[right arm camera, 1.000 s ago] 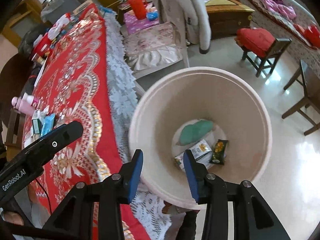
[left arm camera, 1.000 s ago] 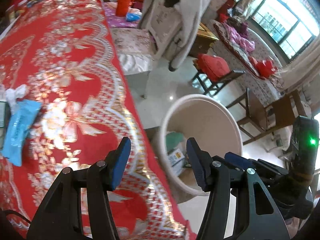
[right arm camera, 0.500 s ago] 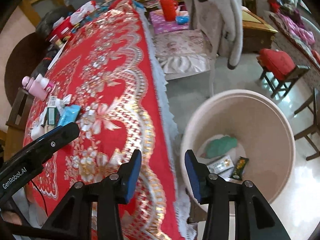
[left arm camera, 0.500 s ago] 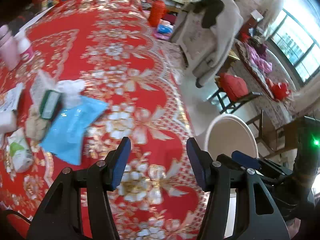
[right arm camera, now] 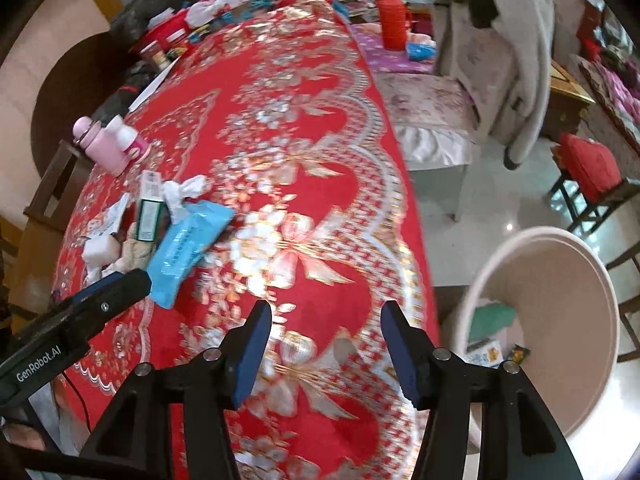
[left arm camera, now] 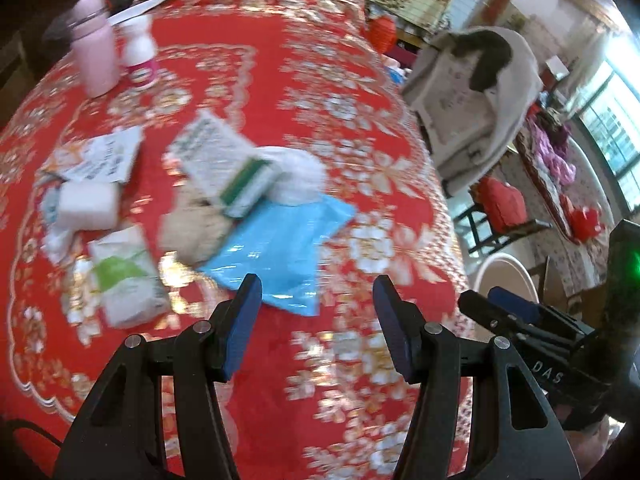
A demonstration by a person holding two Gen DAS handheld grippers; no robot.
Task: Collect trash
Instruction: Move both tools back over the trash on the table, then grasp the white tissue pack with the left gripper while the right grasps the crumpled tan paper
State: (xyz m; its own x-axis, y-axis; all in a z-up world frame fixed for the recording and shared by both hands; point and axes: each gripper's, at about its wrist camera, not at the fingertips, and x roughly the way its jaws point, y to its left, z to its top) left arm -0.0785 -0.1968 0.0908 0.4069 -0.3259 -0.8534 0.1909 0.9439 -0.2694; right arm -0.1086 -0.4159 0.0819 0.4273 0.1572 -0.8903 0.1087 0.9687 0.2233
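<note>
Trash lies in a heap on the red tablecloth [left arm camera: 332, 80]: a blue plastic pack [left arm camera: 280, 248], a green-and-white carton [left arm camera: 224, 168], crumpled white tissue [left arm camera: 296, 176], a beige wad [left arm camera: 192, 228] and white wrappers [left arm camera: 124, 276]. My left gripper [left arm camera: 316, 320] hovers open just in front of the blue pack, nothing between its fingers. My right gripper [right arm camera: 324, 344] hangs over the cloth near the table edge, jaws opening and empty. In the right wrist view the blue pack [right arm camera: 188, 244] lies to the left and the cream bin [right arm camera: 560, 320] stands on the floor to the right, with wrappers inside.
A pink flask [left arm camera: 96, 44] and a white bottle [left arm camera: 140, 52] stand behind the heap. Boxes and clutter [right arm camera: 192, 28] crowd the table's far end. A chair draped with a pale coat [right arm camera: 504, 60] stands beside the table, with a red thermos [right arm camera: 392, 20] beyond.
Both grippers have swung left from over the bin to above the tablecloth. The trash heap now fills the left wrist view. The right jaws have widened.
</note>
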